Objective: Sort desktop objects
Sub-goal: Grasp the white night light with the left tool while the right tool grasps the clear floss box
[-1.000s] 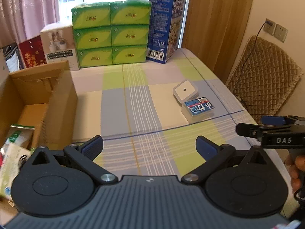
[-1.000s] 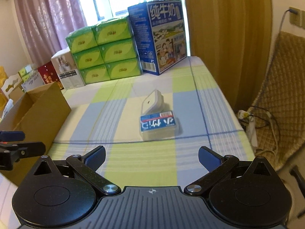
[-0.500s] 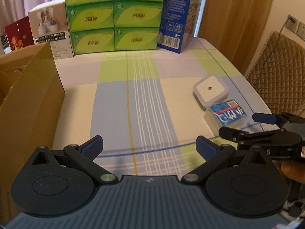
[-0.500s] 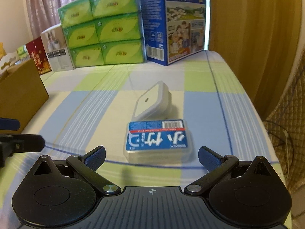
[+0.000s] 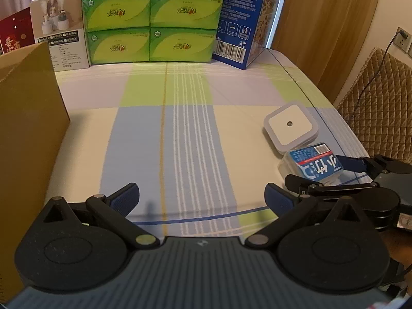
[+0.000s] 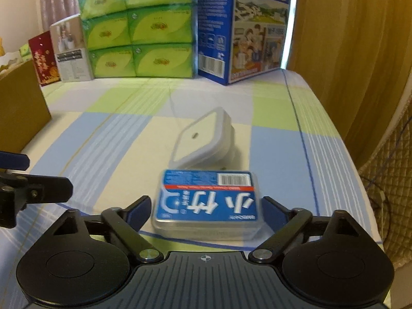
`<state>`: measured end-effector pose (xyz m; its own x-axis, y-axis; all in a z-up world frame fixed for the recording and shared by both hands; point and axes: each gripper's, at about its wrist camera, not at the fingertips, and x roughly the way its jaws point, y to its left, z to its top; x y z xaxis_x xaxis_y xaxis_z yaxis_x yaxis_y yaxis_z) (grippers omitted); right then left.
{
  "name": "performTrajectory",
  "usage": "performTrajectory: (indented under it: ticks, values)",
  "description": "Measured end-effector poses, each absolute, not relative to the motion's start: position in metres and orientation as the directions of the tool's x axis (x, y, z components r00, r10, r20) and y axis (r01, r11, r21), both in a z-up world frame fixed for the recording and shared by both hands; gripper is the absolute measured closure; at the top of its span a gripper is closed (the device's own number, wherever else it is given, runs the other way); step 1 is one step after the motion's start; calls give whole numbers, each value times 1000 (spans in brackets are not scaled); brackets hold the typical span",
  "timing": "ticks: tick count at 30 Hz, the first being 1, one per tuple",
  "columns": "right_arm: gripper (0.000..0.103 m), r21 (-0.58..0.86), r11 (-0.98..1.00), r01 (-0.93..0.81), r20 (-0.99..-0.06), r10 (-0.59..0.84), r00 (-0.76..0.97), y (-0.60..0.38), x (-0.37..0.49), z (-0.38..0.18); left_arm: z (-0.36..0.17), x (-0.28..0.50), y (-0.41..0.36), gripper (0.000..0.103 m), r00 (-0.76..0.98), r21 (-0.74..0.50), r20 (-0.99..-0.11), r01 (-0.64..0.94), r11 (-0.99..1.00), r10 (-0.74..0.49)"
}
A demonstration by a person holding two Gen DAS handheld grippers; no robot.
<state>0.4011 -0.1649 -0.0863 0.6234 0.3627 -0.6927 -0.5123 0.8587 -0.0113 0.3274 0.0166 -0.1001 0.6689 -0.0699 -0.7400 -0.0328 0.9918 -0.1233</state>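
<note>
A clear plastic case (image 6: pixel 207 204) with a blue label lies on the checked cloth (image 6: pixel 108 134); its big white characters read 小竹, above a red stripe and a barcode (the small print is too blurred to read). The right gripper (image 6: pixel 206 209) is spread wide with the case between its blue pads (image 6: pixel 139 209), one on each side; whether they touch it is not clear. Just behind the case, touching or nearly so, sits a white square device (image 6: pixel 203 137) with a small dot in the middle of its face. Further behind the case stands a tall blue carton (image 6: pixel 242 25) with a family pictured and 牛奶 partly legible, beside stacked green tissue packs (image 6: pixel 139 31), a white box (image 6: pixel 70 51) and a red box (image 6: pixel 42 56). Left of the case, well apart, a brown cardboard box (image 5: pixel 28 134) shows only its outer wall. The left gripper (image 5: pixel 202 198) is wide open over bare cloth, gripping nothing. Right of the case hang wood-toned curtains (image 6: pixel 345 51) and a quilted chair back (image 5: pixel 381 97).
</note>
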Motion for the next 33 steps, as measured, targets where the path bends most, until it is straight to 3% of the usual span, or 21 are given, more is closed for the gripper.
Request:
performTrajectory:
  ticks: [12,33]
  values:
    - [20,-47,904,-426,-674,286,681,-200,399,-74,-101,342,2,1,672,-156,-733,-19,988,-103]
    - [20,29,964,-263,-615,225,756,-259,446,-82,-129,414,-33,3,684,-405,-661,19,914,-307]
